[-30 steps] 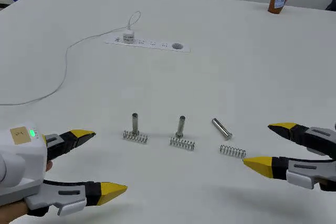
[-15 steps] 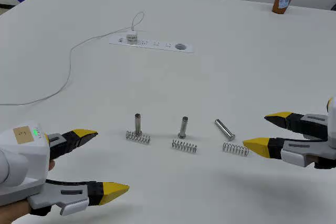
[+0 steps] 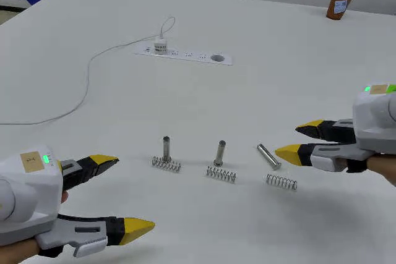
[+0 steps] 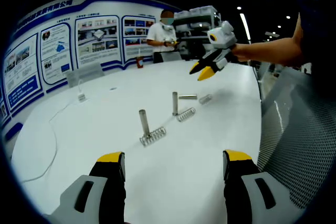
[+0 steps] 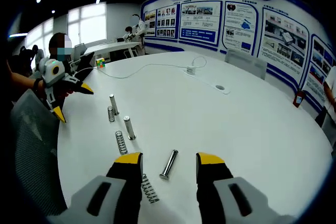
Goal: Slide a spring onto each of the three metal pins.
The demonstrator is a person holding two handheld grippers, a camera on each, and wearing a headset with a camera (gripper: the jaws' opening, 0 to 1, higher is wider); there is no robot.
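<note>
Two metal pins stand upright on the white table, the left pin and the middle pin. The right pin lies flat. A spring lies in front of each: left spring, middle spring, right spring. My right gripper hovers open just right of the lying pin, which sits between its jaws in the right gripper view, with the right spring beside it. My left gripper is open and empty, well short of the left pin.
A white power strip with a plug and a trailing cable lies at the back. An iced drink cup stands at the far right. A person stands beyond the table. The table's near edge is close to both hands.
My right gripper has moved away from me and to the left, from beside the right spring to beside the lying pin. The left gripper has hardly moved.
</note>
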